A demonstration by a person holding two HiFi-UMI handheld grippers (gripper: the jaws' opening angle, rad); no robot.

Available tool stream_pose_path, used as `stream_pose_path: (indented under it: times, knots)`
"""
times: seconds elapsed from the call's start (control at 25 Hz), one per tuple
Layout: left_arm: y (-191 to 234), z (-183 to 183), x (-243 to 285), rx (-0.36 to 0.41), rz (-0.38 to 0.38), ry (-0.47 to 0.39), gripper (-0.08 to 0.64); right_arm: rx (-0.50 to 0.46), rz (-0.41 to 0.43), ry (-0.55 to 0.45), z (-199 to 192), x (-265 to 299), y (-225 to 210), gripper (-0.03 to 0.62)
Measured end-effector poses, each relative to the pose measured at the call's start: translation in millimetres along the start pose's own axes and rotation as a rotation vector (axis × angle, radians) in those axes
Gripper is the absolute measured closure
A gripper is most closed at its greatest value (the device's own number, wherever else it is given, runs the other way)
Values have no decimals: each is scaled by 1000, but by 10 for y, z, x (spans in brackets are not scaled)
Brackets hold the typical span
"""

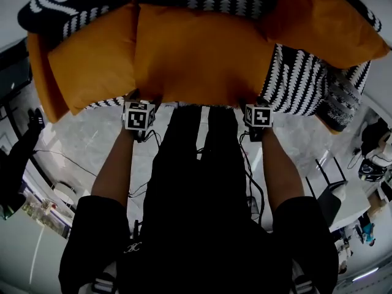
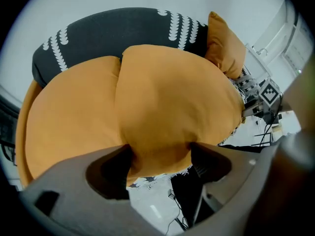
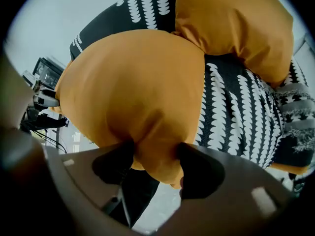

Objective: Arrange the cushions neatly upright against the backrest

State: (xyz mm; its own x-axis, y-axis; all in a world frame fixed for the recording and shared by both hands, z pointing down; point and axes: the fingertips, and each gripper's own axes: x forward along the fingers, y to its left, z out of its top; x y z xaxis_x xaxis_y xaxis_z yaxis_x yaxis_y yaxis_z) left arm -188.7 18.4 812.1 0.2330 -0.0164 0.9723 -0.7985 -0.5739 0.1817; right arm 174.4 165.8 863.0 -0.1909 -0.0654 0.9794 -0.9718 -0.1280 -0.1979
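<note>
Three orange cushions lie on a sofa with a black-and-white patterned cover. The middle cushion is the largest in view, its near edge facing me. My left gripper is at that edge's left end, my right gripper at its right end. In the left gripper view the jaws stand wide with the cushion's bulging edge between them. The right gripper's jaws stand equally wide around the cushion's corner. A second cushion overlaps it on the left; a third leans at the back right.
The dark patterned backrest curves behind the cushions. A pale marbled floor with loose cables lies below the sofa's front. A dark chair and clutter stand at the right, more equipment at the left edge.
</note>
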Motion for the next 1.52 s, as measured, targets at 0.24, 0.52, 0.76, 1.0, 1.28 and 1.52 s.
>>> stream_pose_path:
  times: [0.24, 0.52, 0.76, 1.0, 1.28, 1.52]
  knots:
    - [-88, 166, -159, -2, -56, -3, 420, 25, -11, -50, 211, -95, 153, 505]
    - [-376, 419, -660, 8, -200, -78, 511, 133, 15, -163, 416, -636, 102, 543]
    - [-451, 832, -1427, 13, -229, -257, 520, 134, 82, -280, 728, -1370, 205, 546]
    - [-343, 890, -1923, 18, -191, -314, 522, 62, 121, -263, 682, -1713, 480, 548]
    - [-252, 832, -2293, -16, -201, -349, 520, 47, 156, -262, 710, -2038, 700, 546]
    - [-96, 919, -2544, -98, -207, -398, 518, -85, 152, -199, 1209, -2397, 825, 546]
